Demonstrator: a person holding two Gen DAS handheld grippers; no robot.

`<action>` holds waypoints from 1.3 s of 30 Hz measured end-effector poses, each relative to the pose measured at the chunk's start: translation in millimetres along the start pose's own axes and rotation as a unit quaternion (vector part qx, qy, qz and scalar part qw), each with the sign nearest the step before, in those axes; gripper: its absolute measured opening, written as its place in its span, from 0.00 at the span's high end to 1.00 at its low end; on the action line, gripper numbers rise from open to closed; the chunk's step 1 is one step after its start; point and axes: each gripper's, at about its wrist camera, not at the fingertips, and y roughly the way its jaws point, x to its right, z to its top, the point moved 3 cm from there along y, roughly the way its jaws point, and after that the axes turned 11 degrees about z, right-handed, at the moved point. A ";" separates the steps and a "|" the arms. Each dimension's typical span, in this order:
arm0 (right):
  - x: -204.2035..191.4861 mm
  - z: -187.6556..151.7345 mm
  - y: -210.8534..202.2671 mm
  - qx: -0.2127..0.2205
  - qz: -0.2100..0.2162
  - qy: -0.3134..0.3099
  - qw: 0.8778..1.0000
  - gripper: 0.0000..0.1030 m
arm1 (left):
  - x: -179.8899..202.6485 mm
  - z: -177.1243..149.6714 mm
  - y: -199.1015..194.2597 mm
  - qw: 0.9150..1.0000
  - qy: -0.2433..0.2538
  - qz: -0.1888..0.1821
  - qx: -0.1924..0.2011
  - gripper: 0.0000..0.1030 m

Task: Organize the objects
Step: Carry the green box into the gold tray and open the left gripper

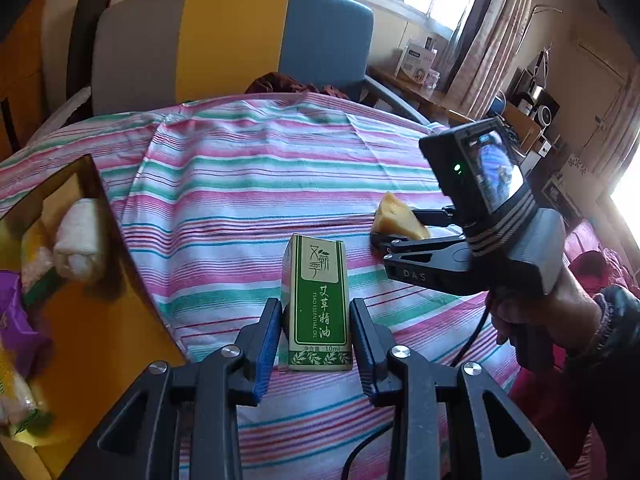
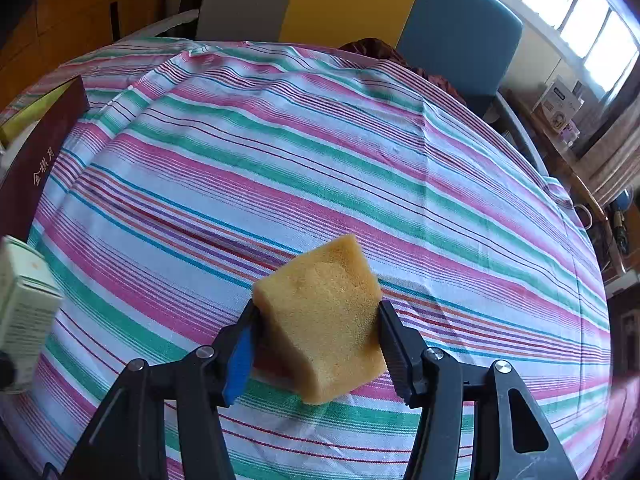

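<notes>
A: Left wrist view first; the small green-and-white cardboard carton of essential oil stood upright between the jaws of the left gripper, its long axis running away from the hand; the jaws were at their narrowest and clamped on its sides.

B: And the open gold-lined box?

A: Just left of that carton, already holding a white roll and some packets; so the left hand was the nearer one, and I judged a short sideways carry would bring the carton over it.

B: The other hand?

A: In the right wrist view the yellow sponge block sat tilted between the half-spread jaws of the right gripper, both pads pressed on it, above the striped pink, green and white cloth; the box lay well off to its left, beyond the carton.
</notes>
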 end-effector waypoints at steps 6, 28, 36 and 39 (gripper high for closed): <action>-2.1 0.1 0.9 0.001 -0.012 -0.014 1.000 0.44 | -20.0 0.5 -25.2 0.999 -0.020 0.013 0.022 0.67; -4.0 -2.2 2.6 0.009 -0.021 -0.024 0.999 0.44 | -152.8 -34.7 -85.7 0.970 -0.129 0.197 0.065 0.67; -5.5 -3.3 2.9 0.012 -0.027 -0.023 0.999 0.44 | -172.0 -38.2 -94.8 0.964 -0.144 0.212 0.070 0.67; -5.1 -3.3 3.5 0.012 -0.028 -0.023 0.999 0.44 | -172.2 -40.0 -89.7 0.965 -0.149 0.206 0.062 0.67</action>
